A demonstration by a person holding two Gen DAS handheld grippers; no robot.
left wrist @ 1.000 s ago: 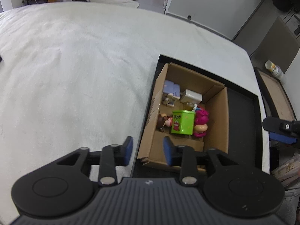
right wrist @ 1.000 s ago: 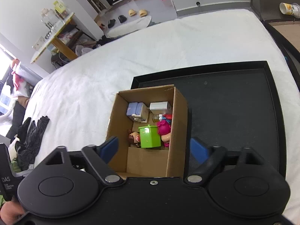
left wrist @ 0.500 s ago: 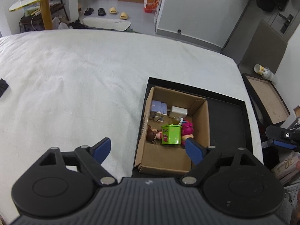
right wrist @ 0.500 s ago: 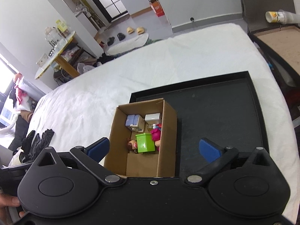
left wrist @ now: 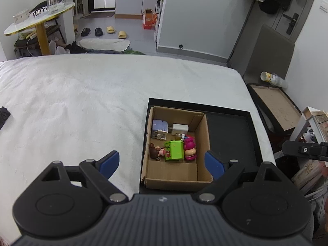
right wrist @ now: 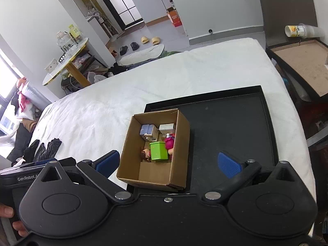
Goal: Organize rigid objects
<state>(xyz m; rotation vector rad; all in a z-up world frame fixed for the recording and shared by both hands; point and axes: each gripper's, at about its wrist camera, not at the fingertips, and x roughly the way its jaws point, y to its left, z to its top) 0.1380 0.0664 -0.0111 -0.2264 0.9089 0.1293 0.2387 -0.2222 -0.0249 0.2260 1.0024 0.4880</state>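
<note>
Both grippers hang with nothing between their blue pads: the left gripper (left wrist: 162, 163) has just been opening and stands wide, as does the right gripper (right wrist: 168, 163). Below, the cardboard box (left wrist: 176, 178) of toys (left wrist: 174, 149) sits at the black tray's (left wrist: 229, 127) left edge, on the white bed (left wrist: 82, 102).

"GenRobot.A…", cut off, on left hand-held gripper (right wrist: 30, 176) body.

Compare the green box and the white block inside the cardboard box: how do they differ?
The green box is bright green and printed; the white block is plain. The green box looks larger and sits nearer the cameras; the white block sits by the far wall. Both rest in the cardboard box.
</note>
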